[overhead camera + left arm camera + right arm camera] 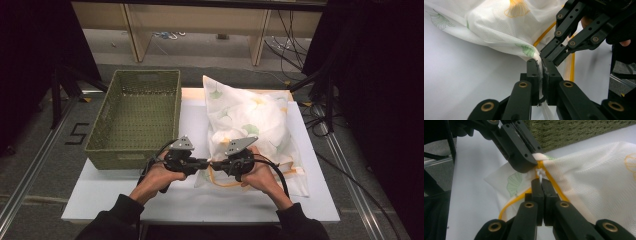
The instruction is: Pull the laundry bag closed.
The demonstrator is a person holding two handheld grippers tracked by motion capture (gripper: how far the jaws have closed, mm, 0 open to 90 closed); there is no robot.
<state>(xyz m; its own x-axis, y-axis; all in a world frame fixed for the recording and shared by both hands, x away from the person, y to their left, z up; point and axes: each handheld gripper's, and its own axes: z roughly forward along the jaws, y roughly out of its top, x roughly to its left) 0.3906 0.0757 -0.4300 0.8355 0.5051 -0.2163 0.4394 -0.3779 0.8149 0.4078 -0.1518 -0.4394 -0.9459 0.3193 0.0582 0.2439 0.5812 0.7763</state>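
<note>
The person's two forearms entered the high view from the bottom edge, each hand holding a gripper over the white bench (pixel 165 200). The left gripper (pixel 202 163) and the right gripper (pixel 214 164) met tip to tip at the near left corner of the pillowcase (pixel 250 125), a white cover printed with green and yellow leaves and trimmed with a yellow edge (pixel 554 182).

In the left gripper view, the left gripper (pixel 541 65) had its jaws closed together on a fold of the pillowcase (pixel 494 27) fabric at that corner, with a white strip of the fabric running down between the jaws. In the right gripper view, the right gripper (pixel 541 180) had its jaws pressed together on a small white zipper pull (pixel 539 173) at the same corner, where the yellow edge forked.

The pillowcase lay on the bench with a pillow inside, just to the right of a green woven basket (pixel 135 117). The basket stood on the bench's left part, near the pillowcase, not touching it.
</note>
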